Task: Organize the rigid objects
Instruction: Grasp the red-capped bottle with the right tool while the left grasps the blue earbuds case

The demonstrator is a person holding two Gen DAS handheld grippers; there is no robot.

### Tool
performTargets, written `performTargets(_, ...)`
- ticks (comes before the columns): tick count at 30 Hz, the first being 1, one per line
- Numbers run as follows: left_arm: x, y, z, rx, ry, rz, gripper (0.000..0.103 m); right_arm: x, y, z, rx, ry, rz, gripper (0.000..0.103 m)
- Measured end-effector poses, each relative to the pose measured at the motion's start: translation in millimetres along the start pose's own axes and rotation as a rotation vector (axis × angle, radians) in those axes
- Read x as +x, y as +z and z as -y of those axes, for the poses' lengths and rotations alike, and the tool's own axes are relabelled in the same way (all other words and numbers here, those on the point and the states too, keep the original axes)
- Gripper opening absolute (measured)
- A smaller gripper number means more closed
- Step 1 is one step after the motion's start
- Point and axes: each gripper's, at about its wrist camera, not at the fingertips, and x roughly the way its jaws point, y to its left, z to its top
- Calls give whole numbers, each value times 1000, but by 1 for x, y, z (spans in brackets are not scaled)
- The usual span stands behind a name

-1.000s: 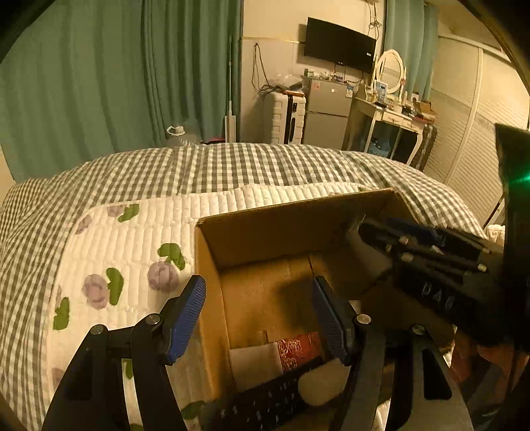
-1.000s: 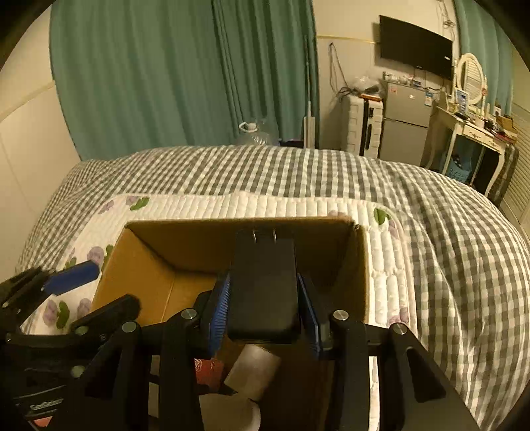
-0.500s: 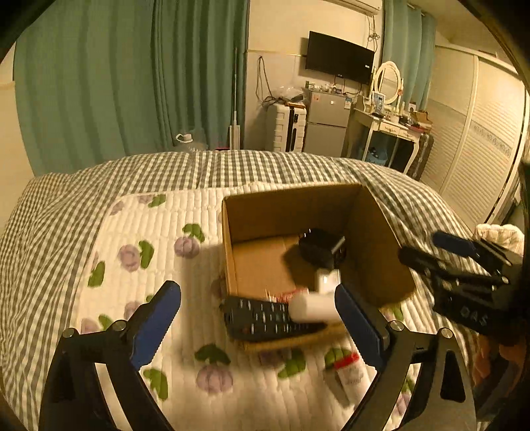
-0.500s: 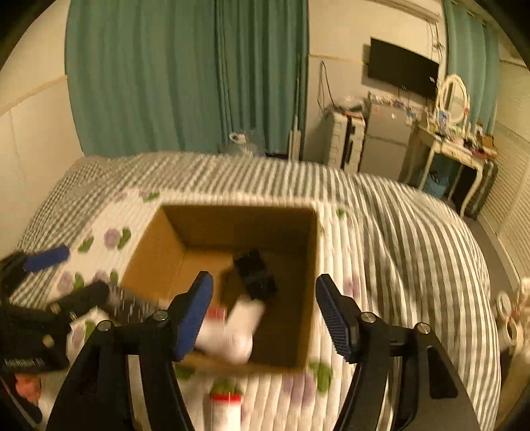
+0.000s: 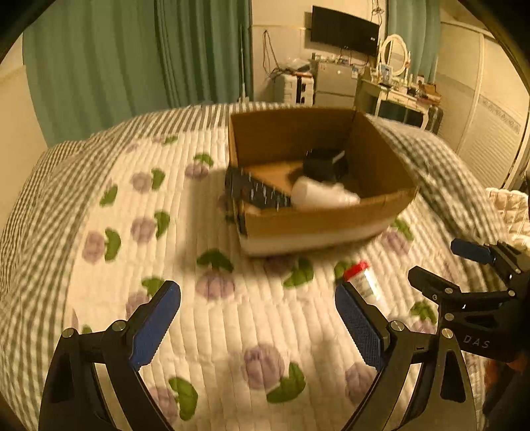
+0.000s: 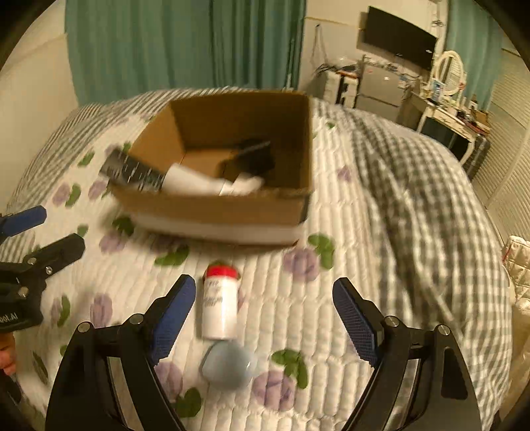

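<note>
An open cardboard box (image 5: 318, 225) (image 6: 212, 212) stands on the quilted bed. In it lie a black remote (image 5: 255, 194) (image 6: 132, 172) that sticks over the left rim, a white tube (image 5: 321, 195) (image 6: 198, 184) and a black adapter (image 5: 326, 164) (image 6: 255, 157). A white bottle with a red cap (image 6: 219, 303) (image 5: 362, 281) lies on the quilt in front of the box. A pale blue round case (image 6: 228, 364) lies just below it. My left gripper (image 5: 258, 328) is open and empty. My right gripper (image 6: 263, 320) is open and empty, above the bottle and case.
The white flowered quilt (image 5: 232, 318) lies on a grey checked blanket (image 6: 414, 172). Green curtains (image 5: 132, 59), a TV (image 5: 344, 25) and a dressing table (image 5: 397, 92) stand beyond the bed. The other gripper shows at each view's edge (image 5: 470, 272) (image 6: 33, 235).
My right gripper let go of the black adapter into the box. Both grippers opened and pulled back from the box towards the near part of the bed.
</note>
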Motion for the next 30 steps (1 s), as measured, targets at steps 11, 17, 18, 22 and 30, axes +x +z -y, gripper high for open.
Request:
performTargets(11, 50, -33, -2, -12, 29, -89, 96, 62, -22, -28, -54, 84, -104, 76)
performTargets(17, 60, -33, 1, -21, 36, -96, 96, 96, -22, -37, -90, 114, -166, 39)
performTargets(18, 60, -32, 2, -21, 35, -97, 96, 99, -22, -37, -92, 118, -173, 38)
performTargets(22, 58, -32, 9, -24, 27, -95, 96, 87, -22, -33, -84, 136, -163, 37)
performTargets(30, 49, -35, 46, -29, -40, -101, 96, 31, -41, 9, -18, 87, -132, 36)
